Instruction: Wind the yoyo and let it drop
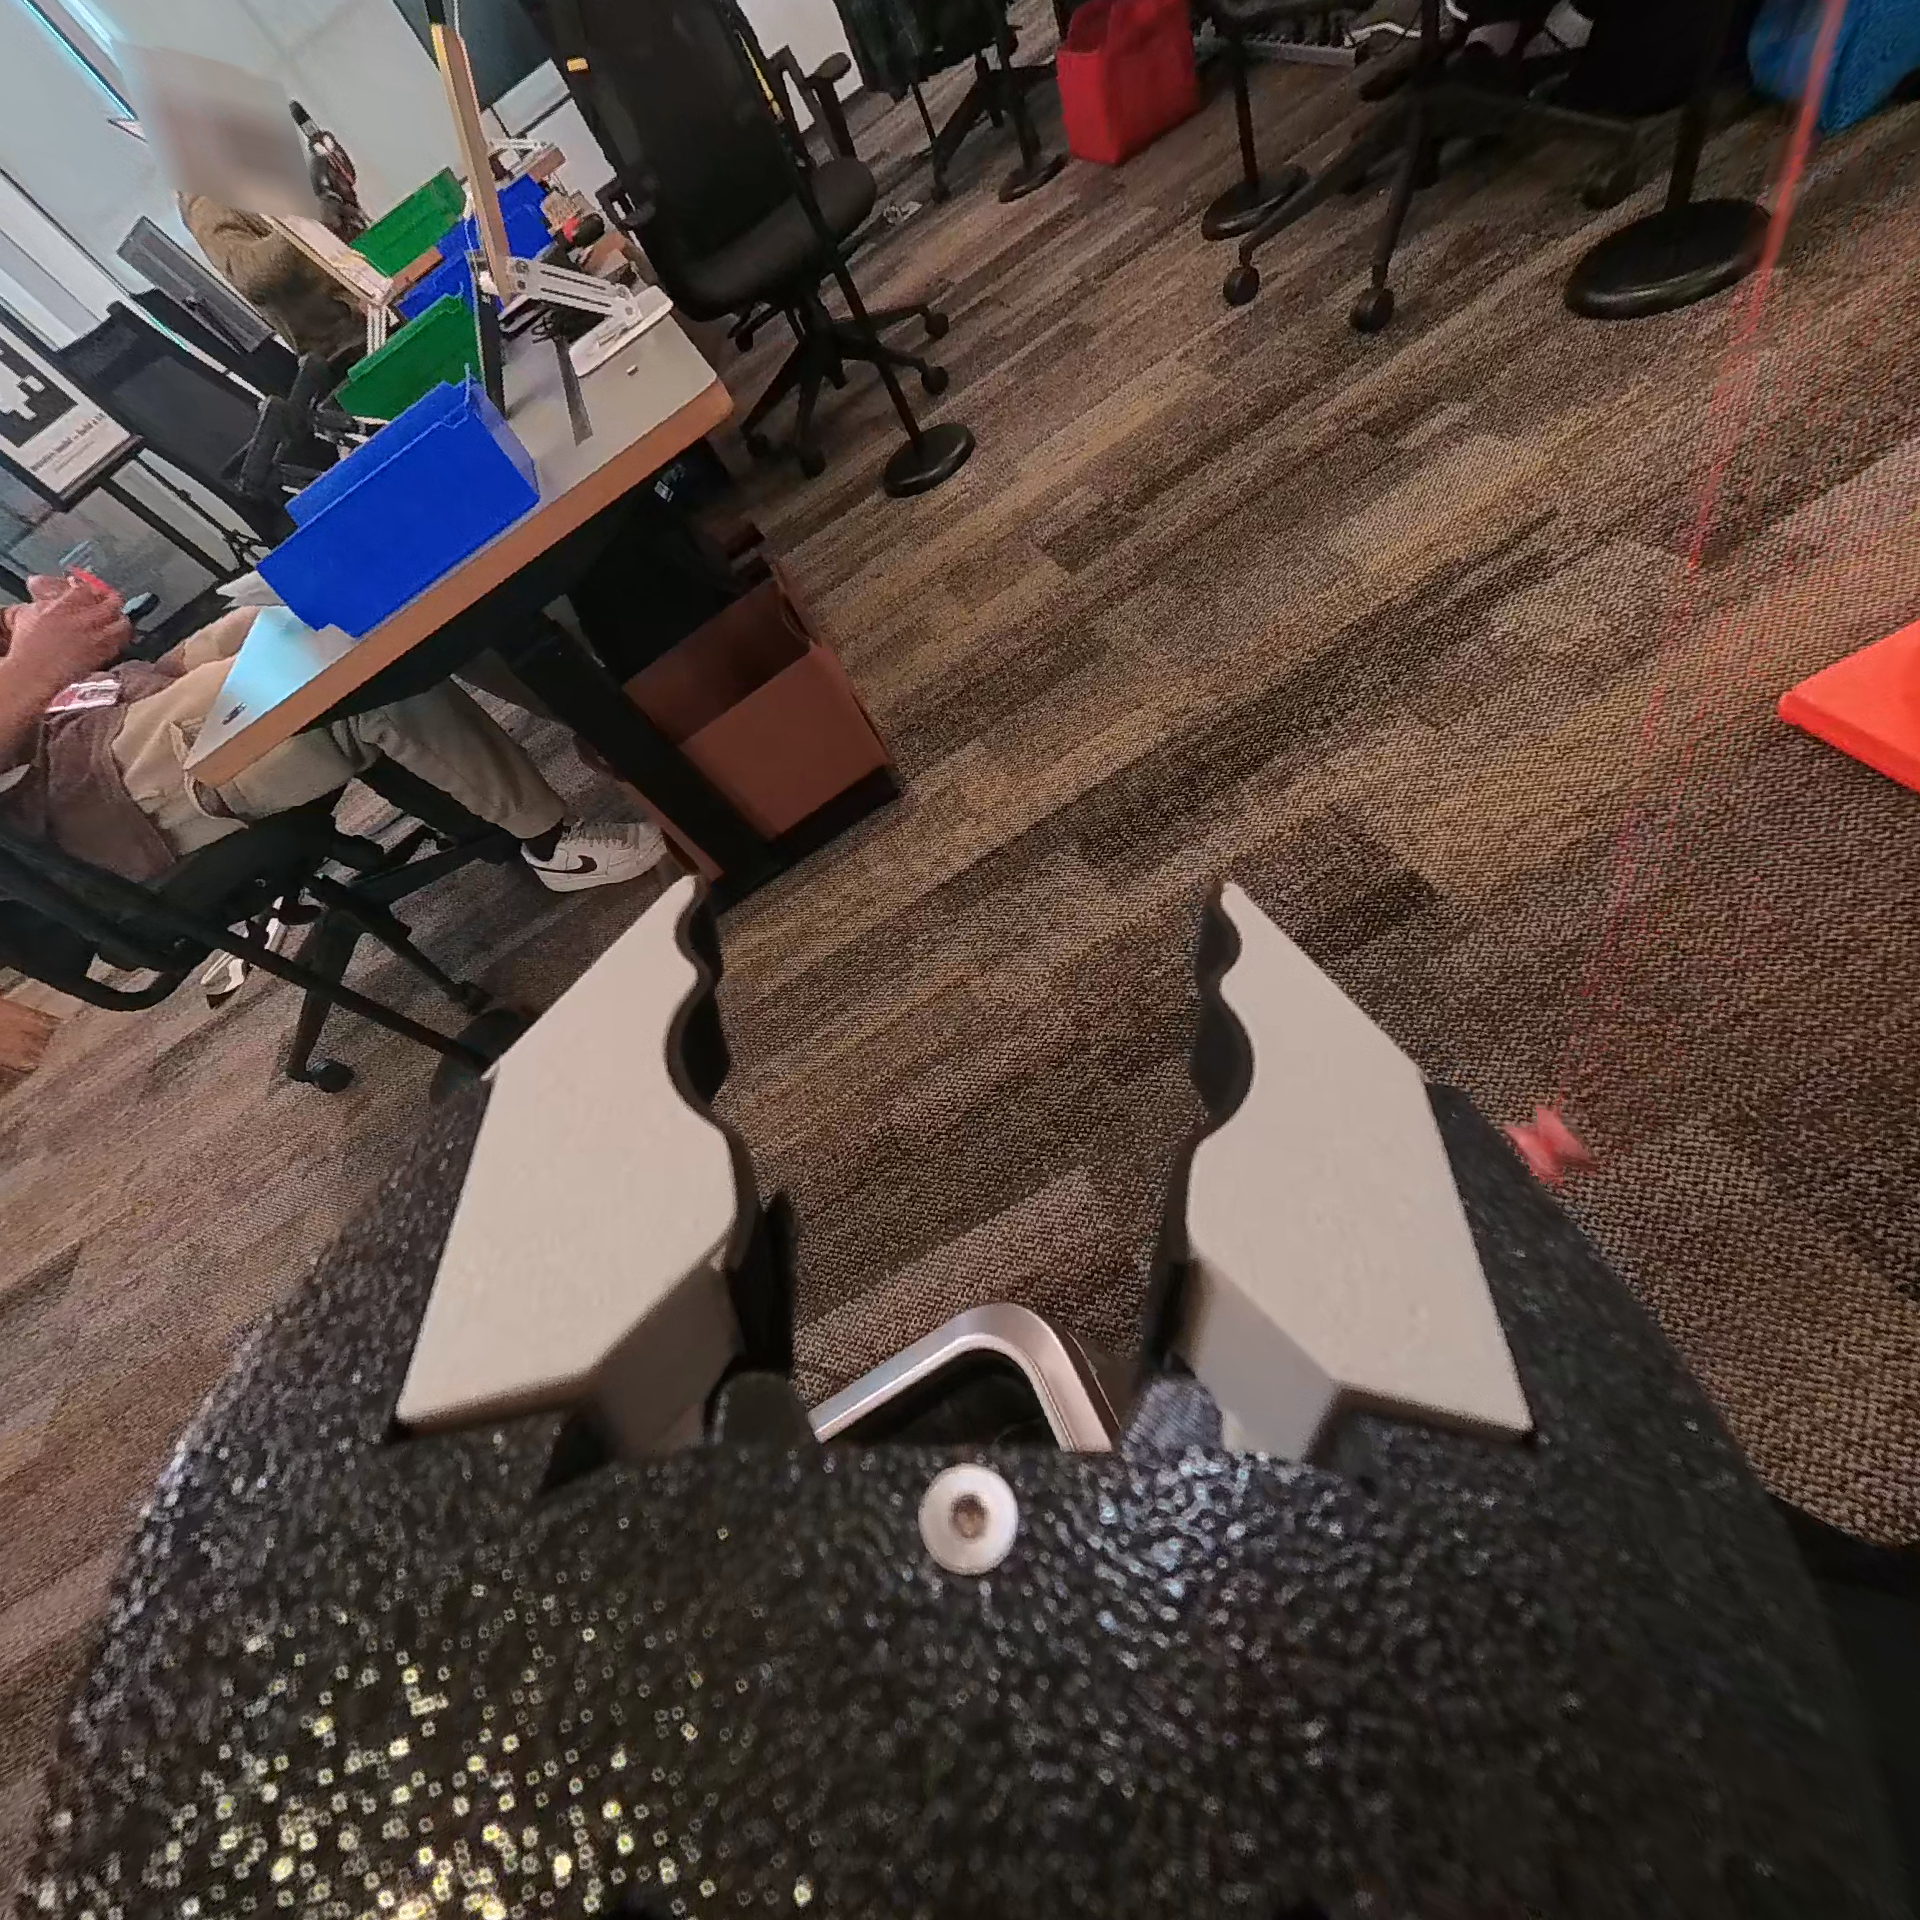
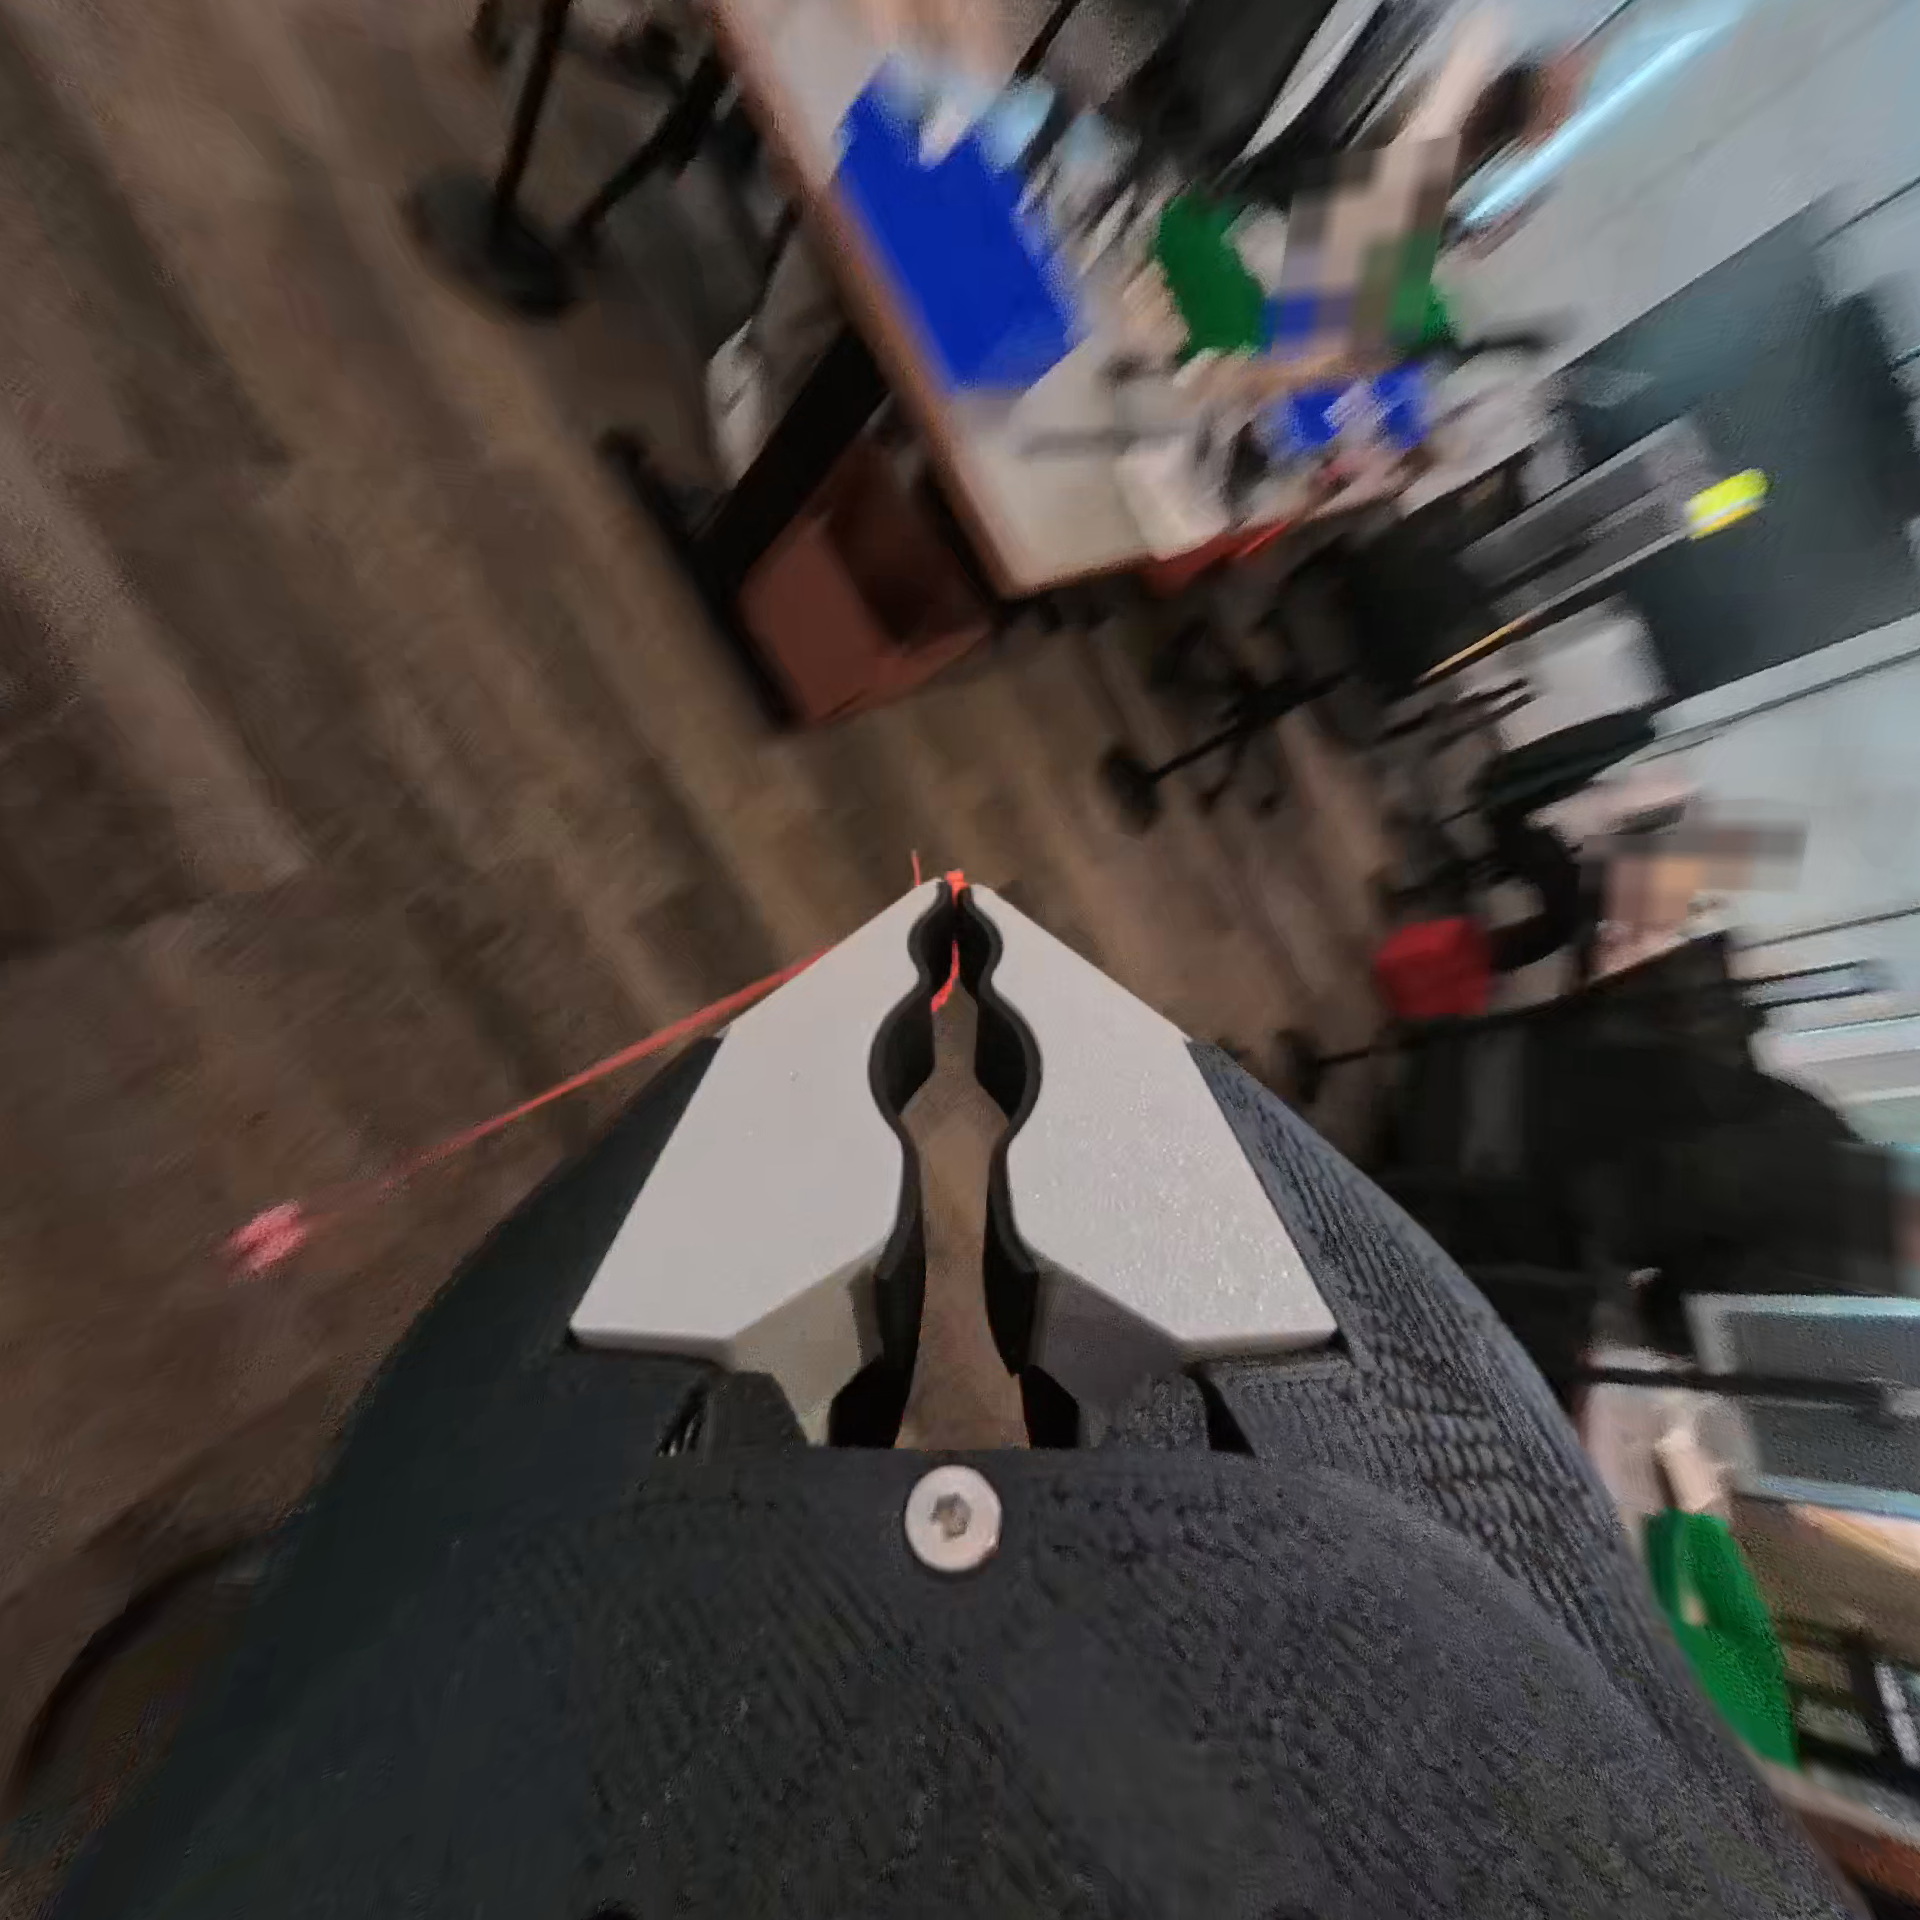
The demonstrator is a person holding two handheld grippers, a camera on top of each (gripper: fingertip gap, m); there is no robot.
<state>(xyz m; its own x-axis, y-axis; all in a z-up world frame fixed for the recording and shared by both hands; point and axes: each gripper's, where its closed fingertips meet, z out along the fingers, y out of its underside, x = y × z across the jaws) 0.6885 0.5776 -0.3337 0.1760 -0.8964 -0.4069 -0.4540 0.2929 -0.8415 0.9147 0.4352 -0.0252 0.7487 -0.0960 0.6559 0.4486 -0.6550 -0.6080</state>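
My right gripper (image 2: 954,891) is shut on the red yoyo string (image 2: 623,1049), pinched at its fingertips. The string runs taut down and left to the red yoyo (image 2: 265,1236), which hangs blurred over the carpet. In the left wrist view the same string (image 1: 1714,520) hangs as a faint red line down the right side, with the small red yoyo (image 1: 1548,1138) at its lower end, just right of my left gripper. My left gripper (image 1: 961,904) is open and empty, pointing down at the carpet.
A grey desk (image 1: 623,416) with blue bins (image 1: 405,530) and green bins stands at left, a brown box (image 1: 769,717) under it. A seated person (image 1: 125,748) is at far left. Office chairs (image 1: 790,208) and round stand bases are behind. An orange flat object (image 1: 1860,707) lies at right. The left gripper's tips are roughly 40 cm from the right gripper's.
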